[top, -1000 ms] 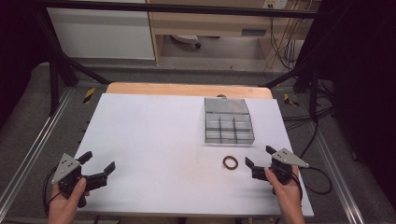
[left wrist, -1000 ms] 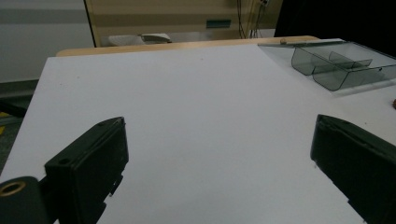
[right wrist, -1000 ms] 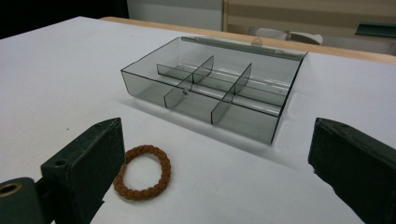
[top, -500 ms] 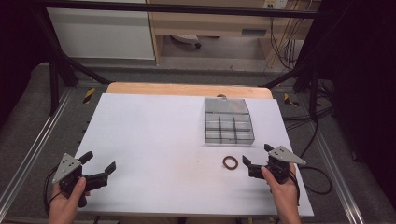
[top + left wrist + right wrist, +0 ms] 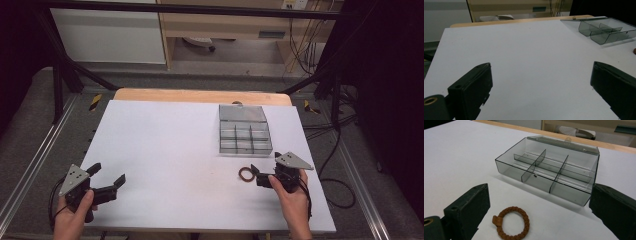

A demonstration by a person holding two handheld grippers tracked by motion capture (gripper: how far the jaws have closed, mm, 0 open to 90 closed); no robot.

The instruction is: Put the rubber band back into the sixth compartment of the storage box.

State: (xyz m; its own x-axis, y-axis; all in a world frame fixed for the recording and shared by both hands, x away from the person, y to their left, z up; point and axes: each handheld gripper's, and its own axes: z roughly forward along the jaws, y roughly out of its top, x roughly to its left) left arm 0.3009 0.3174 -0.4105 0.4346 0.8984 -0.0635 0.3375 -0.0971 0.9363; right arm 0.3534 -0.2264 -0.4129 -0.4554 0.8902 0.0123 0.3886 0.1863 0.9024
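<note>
Right claw: my right gripper (image 5: pixel 256 176) hangs low over the white table (image 5: pixel 165 150), near its front right corner, with its jaws spread wide and nothing between them.
Right claw, own camera: the two black jaws rise at the left and right bottom corners, far apart, and frame the bracelet.
Bracelet: a small brown braided ring (image 5: pixel 511 222) with a little tab lies flat on the table, closer to the left jaw than to the right, and neither jaw touches it as far as I can tell.
Bracelet from above: the ring (image 5: pixel 246 174) sits just beside my claw tips, on the side toward the table's middle.
Box: a clear smoky plastic box (image 5: pixel 549 167) with dividers stands farther back, beyond the bracelet and apart from it, lid folded open behind; the compartments I can see hold nothing.
Left claw: my left gripper (image 5: pixel 107 180) rests near the front left corner, well apart from everything, jaws also spread and holding nothing.
Done so far: my right claw is lined up on the bracelet, by my judgement.
Left to do: closing on the bracelet, lifting it, and probably placing it in a box compartment; none of this has begun.
</note>
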